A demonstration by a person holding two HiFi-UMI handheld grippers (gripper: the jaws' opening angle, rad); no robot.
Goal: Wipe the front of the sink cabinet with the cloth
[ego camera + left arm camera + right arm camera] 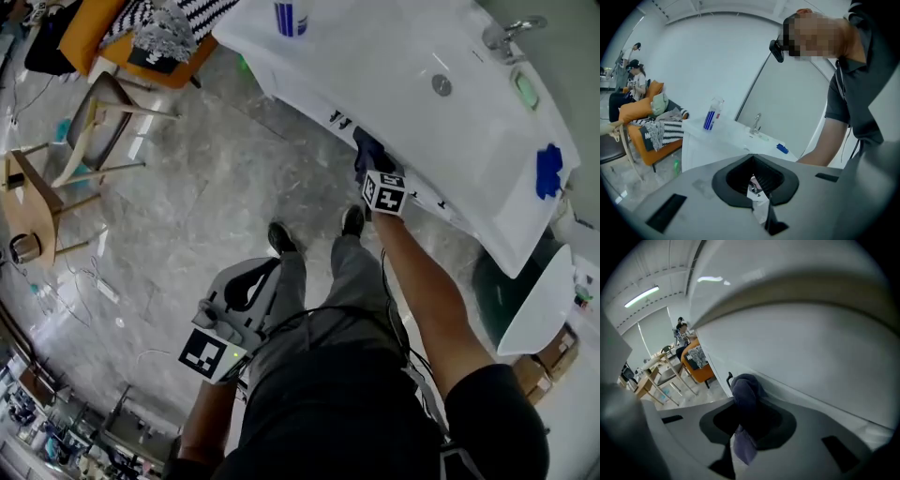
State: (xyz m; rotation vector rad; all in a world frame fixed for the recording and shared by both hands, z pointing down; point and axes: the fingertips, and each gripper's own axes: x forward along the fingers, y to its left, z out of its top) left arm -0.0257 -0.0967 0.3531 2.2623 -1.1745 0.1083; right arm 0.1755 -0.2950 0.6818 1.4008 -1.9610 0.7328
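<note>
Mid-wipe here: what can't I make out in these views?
Most of the cabinet front: the sink overhangs it in the head view; the right gripper view shows one patch.
Whether the cloth touches it: its own bulk hides the contact, right gripper view.
Any dirt: too faint everywhere.
The white bit in the left tongs: too small to name.

- Left tongs [251, 281], right tongs [368, 155]: grey moulded bodies, each with a white cube printed with black square markers.
- Shirt [375, 422]: dark grey, collared, short sleeves.
- Trousers [349, 272]: grey.
- Shoes [280, 236]: black.
- Cable [384, 277]: thin, black, running beside the trousers.
</note>
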